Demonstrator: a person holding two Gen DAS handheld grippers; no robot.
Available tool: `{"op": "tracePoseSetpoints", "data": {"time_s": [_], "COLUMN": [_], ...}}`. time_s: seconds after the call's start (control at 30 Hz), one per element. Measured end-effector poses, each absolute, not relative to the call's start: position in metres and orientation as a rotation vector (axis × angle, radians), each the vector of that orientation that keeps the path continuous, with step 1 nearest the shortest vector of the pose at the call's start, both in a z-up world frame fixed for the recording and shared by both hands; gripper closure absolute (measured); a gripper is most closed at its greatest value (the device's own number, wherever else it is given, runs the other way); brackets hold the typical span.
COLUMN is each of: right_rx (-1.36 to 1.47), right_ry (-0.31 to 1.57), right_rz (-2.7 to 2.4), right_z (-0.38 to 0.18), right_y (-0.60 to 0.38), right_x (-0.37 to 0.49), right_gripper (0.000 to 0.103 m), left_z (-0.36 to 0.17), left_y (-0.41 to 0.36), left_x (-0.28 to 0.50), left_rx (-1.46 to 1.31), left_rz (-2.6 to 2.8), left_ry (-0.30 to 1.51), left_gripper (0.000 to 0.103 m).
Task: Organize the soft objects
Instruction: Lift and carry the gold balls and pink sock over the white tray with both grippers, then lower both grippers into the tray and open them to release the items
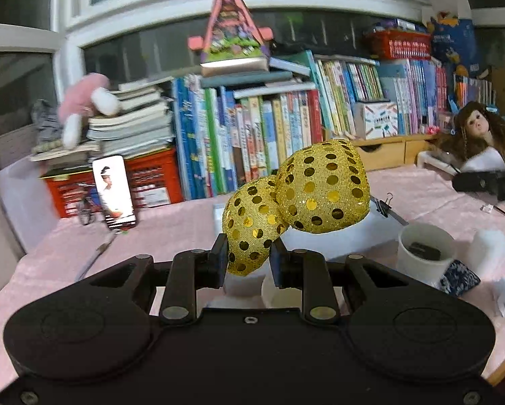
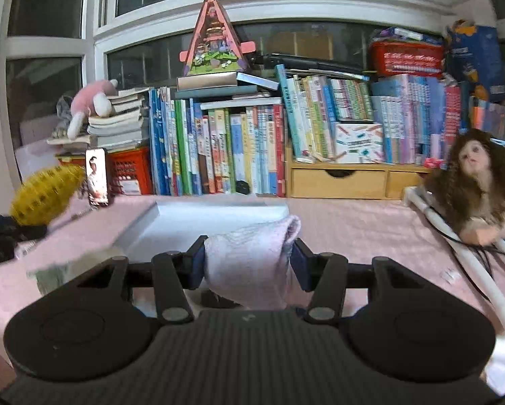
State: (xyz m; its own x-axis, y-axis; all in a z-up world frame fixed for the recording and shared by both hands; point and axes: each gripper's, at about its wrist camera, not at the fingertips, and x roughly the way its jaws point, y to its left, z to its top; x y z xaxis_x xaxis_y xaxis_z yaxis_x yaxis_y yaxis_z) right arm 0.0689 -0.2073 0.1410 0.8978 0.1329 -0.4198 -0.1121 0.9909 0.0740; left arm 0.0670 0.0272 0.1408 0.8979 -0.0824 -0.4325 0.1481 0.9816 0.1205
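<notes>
Soft objects, two in hand: my left gripper (image 1: 247, 258) is clamped on the lower lobe of a gold sequined plush (image 1: 299, 199), two rounded puffs joined together, held up clear of the pink tablecloth (image 1: 171, 233). My right gripper (image 2: 249, 261) is clenched on a rolled pinkish-white towel (image 2: 252, 256), pads pressing both sides, roll sticking up between the fingers and hanging a bit below.

Progress, my call: both items are picked up, neither placed. The white tray (image 2: 198, 214) ahead of the right gripper looks like the likely drop spot, and nothing lies in the part I can see. So it's early to midway, with placing both still left. Other soft things are still out: a pink and white plush (image 1: 83, 104) on the book stack (image 1: 131, 125) and a doll (image 2: 478, 182) with curly brown hair at the right, not certain they belong to the task.

View differences: the left wrist view shows the gold plush sharp and close, plus a white cup (image 1: 421, 256) with something dark in it, a binder clip (image 1: 385, 204), and a blue patterned item (image 1: 459, 276) beside the cup; none of these show in the right wrist view. The right wrist view shows the tray's flat interior and the towel grip, and catches the gold plush only as a yellow blur at far left. A phone (image 1: 114, 190) propped upright on a stand shows in both.
</notes>
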Motion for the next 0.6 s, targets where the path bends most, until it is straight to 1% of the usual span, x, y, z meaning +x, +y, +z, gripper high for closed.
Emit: {"op": "tracePoseSetpoints", "data": {"time_s": [0.13, 0.27, 0.43, 0.6], "right_rx": [0.026, 0.016, 0.033, 0.015], "right_ry": [0.522, 0.628, 0.768, 0.891], "right_rz": [0.159, 0.184, 0.196, 0.195], "right_z": [0.15, 0.144, 0.119, 0.09], "right_y": [-0.205, -0.197, -0.19, -0.184], "right_x": [0.118, 0.167, 0.22, 0.252], "right_gripper": [0.047, 0.047, 0.047, 0.047], "left_z": [0.141, 0.129, 0.106, 0.086], "left_y": [0.018, 0.011, 0.006, 0.007], "left_x": [0.123, 0.177, 0.232, 0.266], "left_rx": [0.161, 0.151, 0.12, 0.091], "left_rz": [-0.139, -0.162, -0.2, -0.22], "left_ry": [0.536, 0.643, 0.793, 0.901], "left_gripper": [0.079, 0.079, 0.079, 0.079]}}
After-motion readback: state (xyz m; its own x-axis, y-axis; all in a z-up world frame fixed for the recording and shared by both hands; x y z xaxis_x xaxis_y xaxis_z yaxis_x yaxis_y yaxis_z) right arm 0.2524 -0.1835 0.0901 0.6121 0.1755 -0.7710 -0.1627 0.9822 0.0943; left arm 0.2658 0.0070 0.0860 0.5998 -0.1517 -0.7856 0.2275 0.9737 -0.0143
